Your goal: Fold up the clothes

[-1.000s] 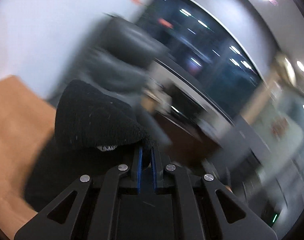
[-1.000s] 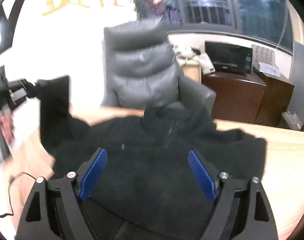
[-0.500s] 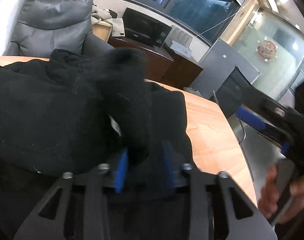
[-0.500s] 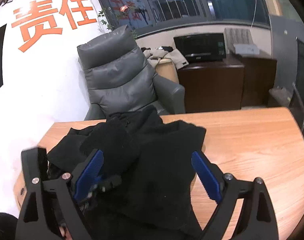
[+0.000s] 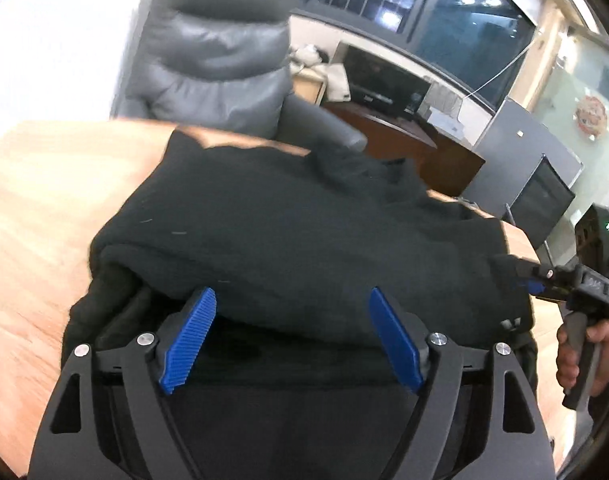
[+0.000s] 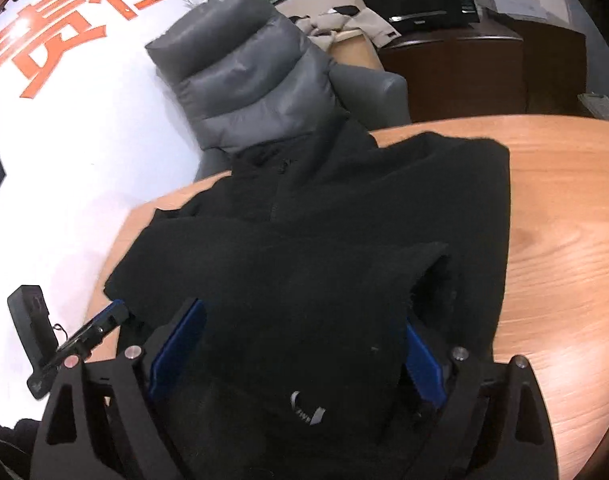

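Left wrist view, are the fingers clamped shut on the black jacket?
No, the left gripper has its blue fingers spread wide apart, with the black jacket lying on the table between them, ungripped.

Black fleece jacket (image 5: 312,240) lies heaped on the wooden desk (image 5: 44,216), right ahead of the left fingers (image 5: 188,336), its near folded edge bulging between them. Sleeves are folded in over the body. In the right wrist view the jacket (image 6: 324,240) shows its stand-up collar and short zip on the far side; a cuff with a small grey logo sits between the right fingers (image 6: 422,364).
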`<state>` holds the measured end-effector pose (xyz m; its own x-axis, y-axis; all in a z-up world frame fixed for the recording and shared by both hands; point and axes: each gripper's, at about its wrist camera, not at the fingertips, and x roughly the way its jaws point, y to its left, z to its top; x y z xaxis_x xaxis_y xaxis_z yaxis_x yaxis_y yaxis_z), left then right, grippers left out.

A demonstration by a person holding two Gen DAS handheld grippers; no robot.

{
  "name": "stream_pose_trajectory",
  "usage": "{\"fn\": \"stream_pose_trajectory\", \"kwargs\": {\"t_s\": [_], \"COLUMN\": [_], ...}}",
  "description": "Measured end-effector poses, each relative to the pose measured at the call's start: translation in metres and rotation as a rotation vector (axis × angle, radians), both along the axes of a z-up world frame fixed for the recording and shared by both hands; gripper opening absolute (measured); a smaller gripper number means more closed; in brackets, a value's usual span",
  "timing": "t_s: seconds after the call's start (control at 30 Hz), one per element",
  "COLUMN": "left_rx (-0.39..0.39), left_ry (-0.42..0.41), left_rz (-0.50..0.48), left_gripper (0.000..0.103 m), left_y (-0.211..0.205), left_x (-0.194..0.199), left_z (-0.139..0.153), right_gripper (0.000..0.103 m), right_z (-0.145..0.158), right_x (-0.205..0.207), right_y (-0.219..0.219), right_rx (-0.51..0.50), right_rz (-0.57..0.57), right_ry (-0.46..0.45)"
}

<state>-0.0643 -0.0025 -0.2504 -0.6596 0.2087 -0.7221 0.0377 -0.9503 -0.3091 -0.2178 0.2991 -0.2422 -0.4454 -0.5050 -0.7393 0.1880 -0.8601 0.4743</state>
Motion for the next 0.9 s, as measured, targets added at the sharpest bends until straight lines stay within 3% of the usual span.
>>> {"fn": "stream_pose_trajectory", "kwargs": {"t_s": [0.07, 0.1, 0.13, 0.17, 0.2, 0.23, 0.27, 0.3, 0.37, 0.4, 0.47, 0.53, 0.6, 0.7, 0.77, 0.8, 0.87, 0.9], "left_rx": [0.037, 0.068, 0.092, 0.096, 0.091, 0.079, 0.073, 0.082, 0.115, 0.126, 0.132, 0.127, 0.118, 0.113, 0.059, 0.037, 0.014, 0.006], "left_ry": [-0.054, -0.073, -0.076, -0.065, -0.051, -0.038, -0.026, -0.017, 0.002, 0.008, 0.013, 0.023, 0.027, 0.024, 0.033, 0.038, 0.050, 0.055], "left_rz": [0.027, 0.039, 0.038, 0.027, 0.012, -0.003, -0.017, -0.022, -0.012, -0.003, 0.031, 0.032, 0.020, 0.016, -0.006, -0.019, -0.039, -0.044], "left_gripper": [0.080, 0.080, 0.079, 0.078, 0.078, 0.078, 0.078, 0.078, 0.072, 0.067, 0.048, 0.045, 0.044, 0.044, 0.047, 0.050, 0.064, 0.066], "left_y": [-0.020, -0.030, -0.038, -0.041, -0.043, -0.045, -0.047, -0.050, -0.060, -0.065, -0.075, -0.078, -0.079, -0.080, -0.073, -0.069, -0.063, -0.061], "left_x": [-0.002, 0.001, 0.005, 0.006, 0.009, 0.012, 0.014, 0.016, 0.015, 0.015, 0.015, 0.015, 0.018, 0.020, 0.024, 0.026, 0.029, 0.030], "left_z": [-0.018, -0.027, -0.034, -0.035, -0.035, -0.036, -0.037, -0.038, -0.040, -0.042, -0.045, -0.048, -0.049, -0.049, -0.046, -0.045, -0.043, -0.042], "right_gripper": [0.079, 0.050, 0.036, 0.012, 0.005, 0.005, 0.005, 0.005, 0.005, 0.005, 0.005, 0.006, 0.007, 0.023, 0.037, 0.047, 0.067, 0.082], "right_z": [-0.018, -0.027, -0.034, -0.024, -0.013, -0.001, 0.030, 0.047, 0.061, 0.052, 0.010, -0.021, -0.025, -0.004, 0.023, 0.045, 0.082, 0.102], "right_x": [-0.005, -0.007, -0.009, -0.006, -0.002, 0.003, 0.016, 0.023, 0.031, 0.030, 0.024, 0.023, 0.030, 0.035, 0.038, 0.039, 0.039, 0.037], "right_y": [-0.006, -0.008, -0.010, -0.011, -0.011, -0.011, -0.013, -0.015, -0.013, -0.009, 0.002, 0.008, 0.002, -0.010, -0.024, -0.039, -0.074, -0.096], "right_rx": [0.063, 0.091, 0.115, 0.107, 0.098, 0.087, 0.056, 0.050, 0.058, 0.071, 0.111, 0.133, 0.164, 0.256, 0.330, 0.357, 0.366, 0.362], "right_rz": [0.000, -0.001, -0.003, -0.009, -0.015, -0.021, -0.023, -0.024, -0.045, -0.053, -0.087, -0.092, -0.075, -0.061, -0.021, 0.045, 0.179, 0.248], "right_ry": [-0.062, -0.096, -0.122, -0.083, -0.045, 0.003, 0.127, 0.189, 0.220, 0.177, 0.022, -0.098, -0.113, -0.153, -0.129, -0.076, 0.045, 0.112]}}
